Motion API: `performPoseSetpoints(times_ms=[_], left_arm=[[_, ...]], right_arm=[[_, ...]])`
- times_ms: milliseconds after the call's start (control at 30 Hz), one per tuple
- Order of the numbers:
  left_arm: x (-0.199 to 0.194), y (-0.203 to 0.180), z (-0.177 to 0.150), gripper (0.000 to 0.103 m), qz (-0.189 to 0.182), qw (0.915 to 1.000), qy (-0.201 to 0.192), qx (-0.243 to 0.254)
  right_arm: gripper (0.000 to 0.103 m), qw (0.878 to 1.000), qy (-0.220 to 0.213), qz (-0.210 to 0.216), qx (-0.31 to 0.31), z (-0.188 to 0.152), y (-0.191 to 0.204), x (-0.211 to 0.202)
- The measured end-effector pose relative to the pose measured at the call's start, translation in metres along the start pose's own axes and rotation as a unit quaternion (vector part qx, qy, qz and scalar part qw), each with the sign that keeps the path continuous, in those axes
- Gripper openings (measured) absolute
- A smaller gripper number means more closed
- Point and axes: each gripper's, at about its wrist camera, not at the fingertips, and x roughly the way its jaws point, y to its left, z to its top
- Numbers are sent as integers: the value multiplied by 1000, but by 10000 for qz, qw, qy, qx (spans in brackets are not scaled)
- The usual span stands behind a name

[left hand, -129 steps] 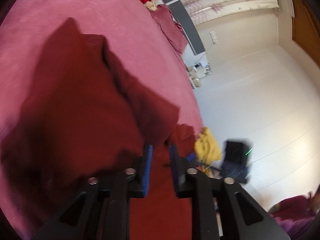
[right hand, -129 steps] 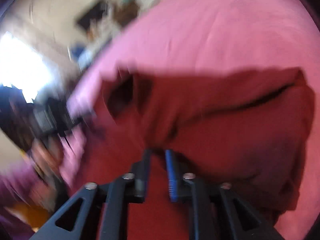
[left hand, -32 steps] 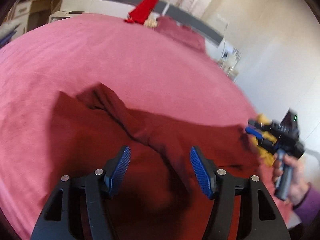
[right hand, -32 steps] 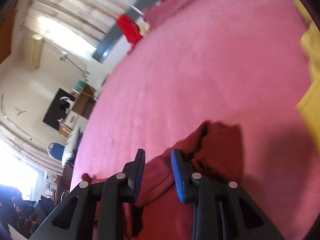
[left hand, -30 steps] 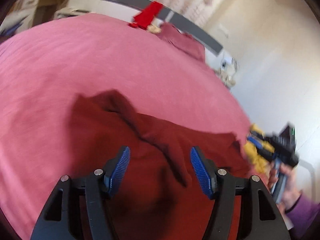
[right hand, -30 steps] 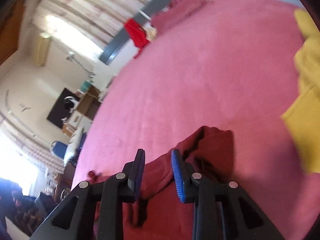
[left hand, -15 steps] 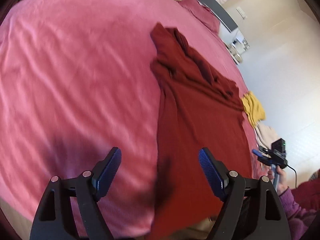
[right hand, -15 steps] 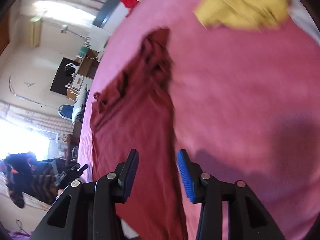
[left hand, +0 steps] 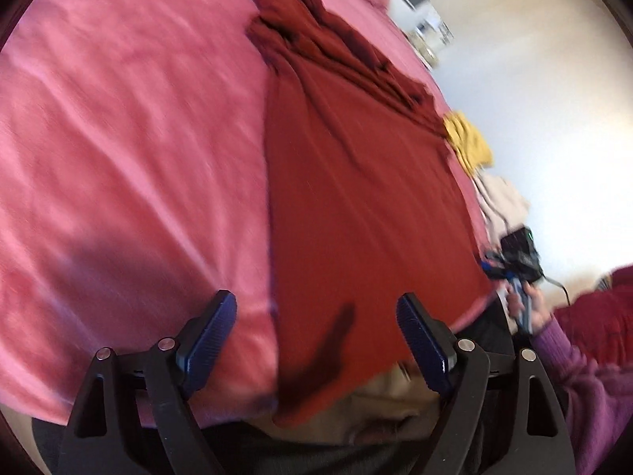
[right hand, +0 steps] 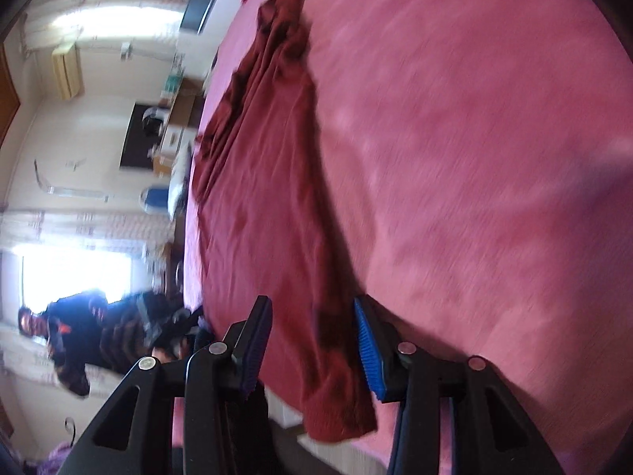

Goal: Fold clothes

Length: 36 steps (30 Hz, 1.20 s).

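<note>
Left gripper point(left hand: 316, 330) jaws wide apart, just been opening, nothing clamped; the dark red garment point(left hand: 356, 206) hem only passes below them. Right gripper point(right hand: 312, 340) jaws partly apart, pads off the cloth. Garment lies lengthwise on the pink bed point(left hand: 118, 138), its near hem hanging over the bed edge. Risk: that overhang could slide off or drag when a corner gets pinched, since only loose cloth holds it. The bunched far end could fold in crooked. Sleeves are probably tangled there, blur hides them. The yellow garment point(left hand: 470, 144) lies beyond the right edge, half cut off.
</note>
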Motion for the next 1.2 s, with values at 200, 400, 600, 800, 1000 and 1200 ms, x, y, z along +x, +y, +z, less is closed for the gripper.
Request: performPoseSetpoints(times_ms=[200, 400, 600, 800, 1000, 1200], left_arm=[[1, 4, -6, 84, -567, 9977, 355, -110], [-4, 5, -7, 84, -886, 9947, 496, -129], [-7, -5, -10, 85, -950, 9928, 717, 93], [-13, -7, -10, 84, -1089, 9913, 724, 129], [-13, -14, -15, 84, -953, 9920, 793, 226], [-14, -26, -26, 75, -428, 9958, 691, 420]], right_arm=[[42, 9985, 481, 270, -49, -3, -2, 9], [35, 9962, 773, 400, 22, 3, -7, 15], [30, 9949, 937, 358, 127, -1, -8, 17], [24, 9948, 971, 277, 155, 0, -9, 21], [24, 9948, 984, 208, 171, 2, -6, 25], [14, 9949, 993, -89, 167, 1, -1, 25]])
